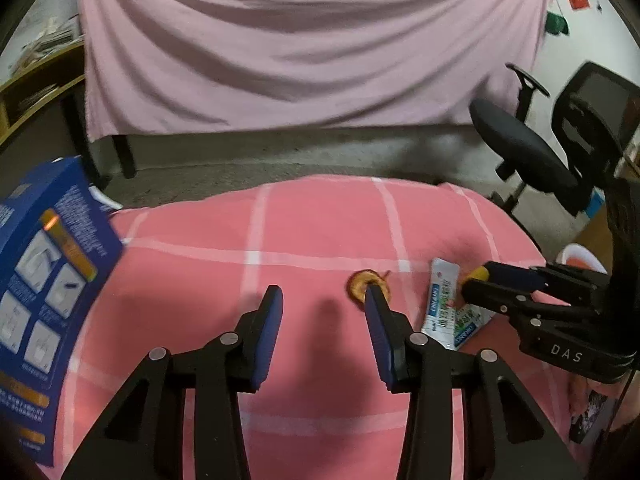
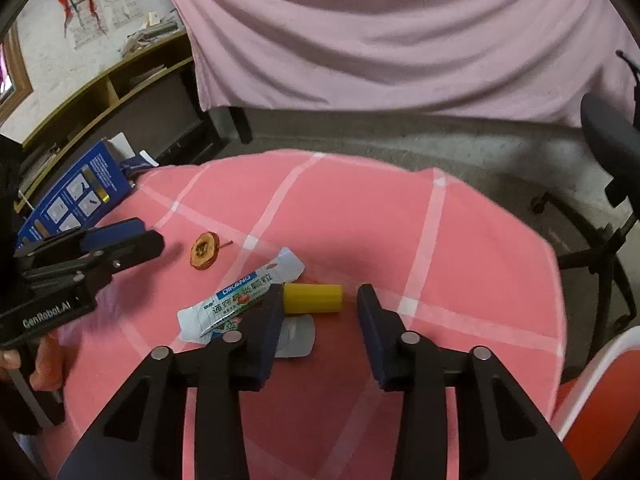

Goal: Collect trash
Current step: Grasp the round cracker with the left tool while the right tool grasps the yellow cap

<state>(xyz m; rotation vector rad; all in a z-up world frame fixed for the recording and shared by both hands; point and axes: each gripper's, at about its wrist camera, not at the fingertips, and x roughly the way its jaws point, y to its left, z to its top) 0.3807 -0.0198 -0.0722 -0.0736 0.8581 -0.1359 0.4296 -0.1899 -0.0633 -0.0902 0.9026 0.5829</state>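
Landmark is the yellow cylinder (image 2: 313,298) on the pink checked cloth (image 2: 360,220). Right gripper (image 2: 318,300) brackets it, jaws apart, left pad about touching, right pad clear (not gripped). Sachet (image 2: 240,300) just left, dried fruit slice (image 2: 203,249) further left; left gripper (image 1: 322,304) open, empty beside it. Centre the cylinder before closing, avoid pinching the sachet.

Both wrist views look steeply down, close over the pink cloth (image 1: 320,240), sharing the wrapper (image 2: 240,300) between the tongs, seemingly.
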